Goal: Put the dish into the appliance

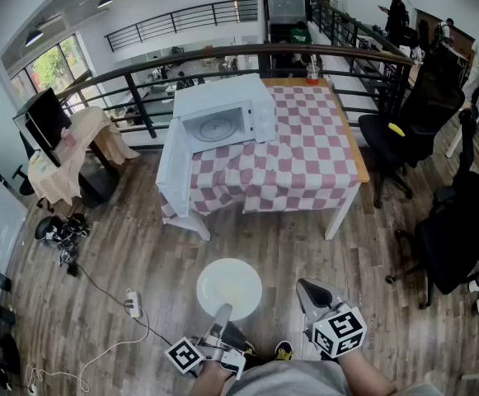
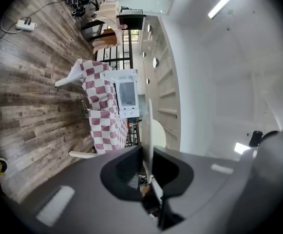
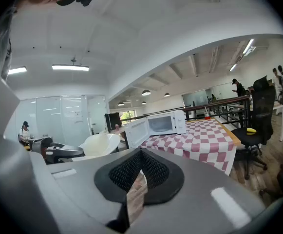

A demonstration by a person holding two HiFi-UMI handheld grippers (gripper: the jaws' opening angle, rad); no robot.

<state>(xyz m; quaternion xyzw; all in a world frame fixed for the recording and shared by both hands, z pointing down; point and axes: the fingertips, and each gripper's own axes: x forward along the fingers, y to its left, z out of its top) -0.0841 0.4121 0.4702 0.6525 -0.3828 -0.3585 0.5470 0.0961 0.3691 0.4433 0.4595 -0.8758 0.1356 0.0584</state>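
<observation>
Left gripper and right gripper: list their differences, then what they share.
The left gripper is shut on the white dish; the right gripper is shut on nothing. The left gripper is rolled onto its side; the right gripper sits upright. Both face the open microwave.

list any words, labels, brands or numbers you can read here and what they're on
No text reads clearly in any view.
White microwave oven: control panel print too small to read.
White round plate: no print.
Black-and-white marker cube: square pattern only, no letters.
Paper sheet on the glass wall: blurred.
</observation>
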